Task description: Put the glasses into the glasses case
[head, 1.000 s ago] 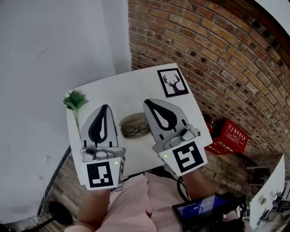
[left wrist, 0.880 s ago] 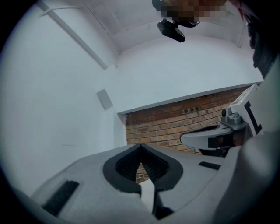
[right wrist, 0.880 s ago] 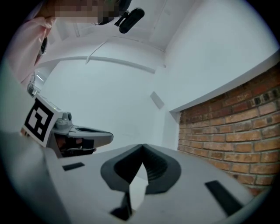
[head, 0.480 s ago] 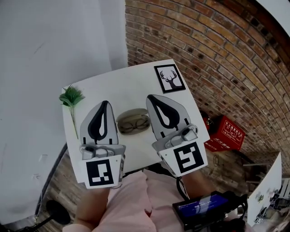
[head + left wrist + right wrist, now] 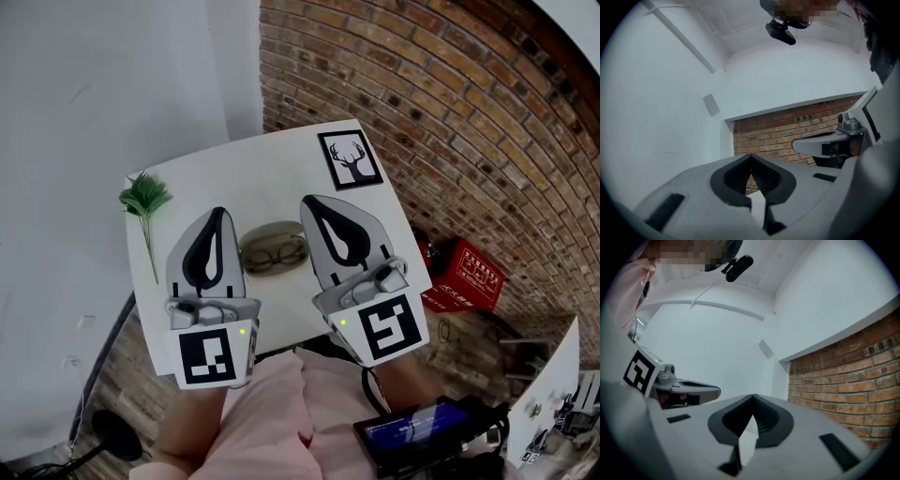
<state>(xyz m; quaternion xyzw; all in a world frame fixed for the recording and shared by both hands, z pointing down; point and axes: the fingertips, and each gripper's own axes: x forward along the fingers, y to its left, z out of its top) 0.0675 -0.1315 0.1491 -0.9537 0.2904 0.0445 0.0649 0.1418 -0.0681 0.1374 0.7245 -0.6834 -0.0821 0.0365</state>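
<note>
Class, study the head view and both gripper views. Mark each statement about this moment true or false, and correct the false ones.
1. Both grippers have their jaws shut with nothing between them. True: the left gripper and the right gripper are closed and empty.
2. The right gripper holds the glasses. False: the glasses lie on the glasses case, on the table between the two grippers.
3. The deer picture lies near the table's far right corner. True.
4. The green sprig lies beside the red crate. False: the green sprig lies at the table's left edge, while the red crate stands off the table to its right.
</note>
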